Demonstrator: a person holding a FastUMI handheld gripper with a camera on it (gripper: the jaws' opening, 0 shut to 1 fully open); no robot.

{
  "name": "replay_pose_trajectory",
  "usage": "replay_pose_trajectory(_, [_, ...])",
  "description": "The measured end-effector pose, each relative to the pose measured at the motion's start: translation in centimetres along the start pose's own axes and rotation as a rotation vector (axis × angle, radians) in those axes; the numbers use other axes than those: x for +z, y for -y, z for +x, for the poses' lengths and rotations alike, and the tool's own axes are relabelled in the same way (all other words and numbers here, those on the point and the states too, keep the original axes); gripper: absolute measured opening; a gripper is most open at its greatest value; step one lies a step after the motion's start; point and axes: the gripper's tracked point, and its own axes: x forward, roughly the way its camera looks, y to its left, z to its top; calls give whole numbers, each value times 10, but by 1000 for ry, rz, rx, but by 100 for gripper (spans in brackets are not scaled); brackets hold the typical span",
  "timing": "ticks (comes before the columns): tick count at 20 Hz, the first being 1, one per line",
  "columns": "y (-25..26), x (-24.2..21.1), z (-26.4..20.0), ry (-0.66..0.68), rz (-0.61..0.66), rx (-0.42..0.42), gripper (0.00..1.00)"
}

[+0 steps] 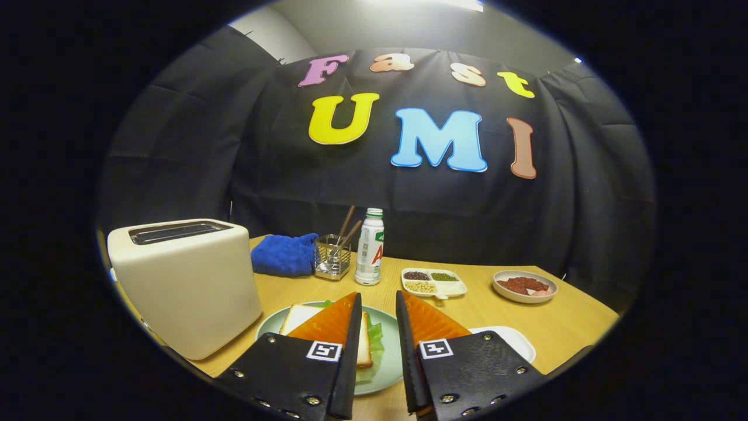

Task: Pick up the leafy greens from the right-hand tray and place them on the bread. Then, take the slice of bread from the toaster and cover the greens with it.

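A slice of bread [299, 318] lies on the pale green plate [387, 374] just ahead of and under my fingers. Leafy greens [376, 340] stick out along the bread's right edge, in the gap between the fingers. My gripper [378, 295] hovers over the plate, open, with nothing between its fingers. My left finger hides much of the bread. The cream toaster [187, 280] stands to the left of the plate, and no bread rises from its top slot. A white tray [517, 342] lies right of the plate, mostly hidden behind my right finger.
Beyond the plate stand a white bottle [370, 248], a wire holder with utensils [333, 257] and a blue cloth [285, 254]. Further right are a divided dish of grains [433, 282] and a bowl of red food [524, 286]. The table's edge runs at the right.
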Motion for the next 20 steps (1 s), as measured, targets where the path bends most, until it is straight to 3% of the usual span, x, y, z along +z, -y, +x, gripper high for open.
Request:
replay_pose_trajectory(8, [84, 17, -34, 23, 21, 6, 34])
replay_pose_trajectory(11, [144, 18, -50, 33, 57, -43, 34])
replay_pose_trajectory(14, [214, 24, -67, 71, 32, -143, 34])
replay_pose_trajectory(18, [273, 17, -84, 73, 79, -142, 34])
replay_pose_trajectory(20, [316, 16, -89, 96, 64, -192, 34])
